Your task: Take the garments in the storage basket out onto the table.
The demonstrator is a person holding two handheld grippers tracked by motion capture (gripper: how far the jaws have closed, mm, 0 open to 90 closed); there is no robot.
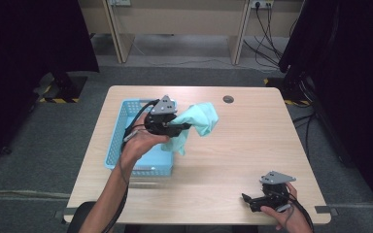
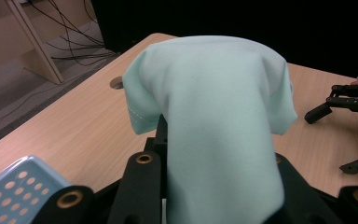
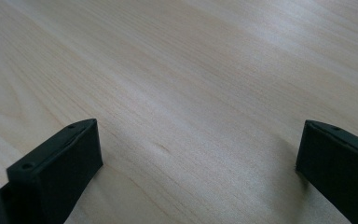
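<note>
Mint cloth (image 2: 214,121) in left gripper (image 1: 183,127) above basket (image 1: 121,145)

The high view looks forward and down from above the person's side, far enough back to take in the whole counter (image 1: 233,145), the grey floor around it and the desk legs beyond. The left gripper view rides close behind its own jaws, held above the counter and facing across it toward the far corner; a mint-green cloth (image 2: 214,121) hangs right before the lens, and the right gripper (image 2: 349,100) shows farther off. The high view shares that cloth (image 1: 199,121) and that gripper (image 1: 260,199). The right gripper view sits very low, looking along bare wood grain (image 3: 191,93) between widely parted jaws.
</note>
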